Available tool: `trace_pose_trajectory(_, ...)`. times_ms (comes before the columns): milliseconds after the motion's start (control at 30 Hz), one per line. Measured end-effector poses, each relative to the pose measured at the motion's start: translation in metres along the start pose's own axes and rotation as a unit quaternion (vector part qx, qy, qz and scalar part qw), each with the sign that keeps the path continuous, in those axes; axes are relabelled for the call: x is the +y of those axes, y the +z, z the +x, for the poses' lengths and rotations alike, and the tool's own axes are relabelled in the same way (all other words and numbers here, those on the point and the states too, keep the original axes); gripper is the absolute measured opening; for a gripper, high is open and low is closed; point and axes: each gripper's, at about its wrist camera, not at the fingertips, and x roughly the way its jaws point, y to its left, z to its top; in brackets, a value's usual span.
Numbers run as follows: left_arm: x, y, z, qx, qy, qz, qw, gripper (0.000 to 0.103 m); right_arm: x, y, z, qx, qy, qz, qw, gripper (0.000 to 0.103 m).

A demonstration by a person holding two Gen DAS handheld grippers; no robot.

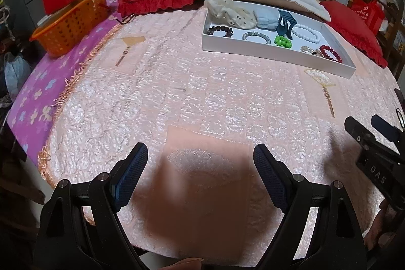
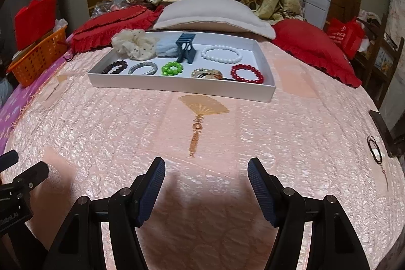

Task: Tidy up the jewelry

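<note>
Now both grippers hover low over the pink quilted bedspread [image 2: 126, 123], each spread wide with nothing held: the left gripper [image 1: 200, 156] and the right gripper [image 2: 206, 166]. Far ahead sits a white tray [image 2: 177, 86] holding the jewelry: a white bead bracelet [image 2: 222, 55], red bracelet [image 2: 246, 73], green bracelet [image 2: 172, 68], silver bangle [image 2: 142, 68] and dark bead bracelet [image 2: 115, 66], with a cream scrunchie [image 2: 134, 43] at its far left corner

Beaded bracelets [image 2: 222, 54] inside white tray [image 2: 182, 86]
</note>
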Motion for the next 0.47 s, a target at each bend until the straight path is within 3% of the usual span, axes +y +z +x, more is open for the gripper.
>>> trace_pose_trajectory(467, -0.003, 0.027, 0.016, -0.005, -0.003, 0.005, 1.0000, 0.086, 0.007, 0.014, 0.011, 0.011, 0.035, 0.013, 0.999, 0.065)
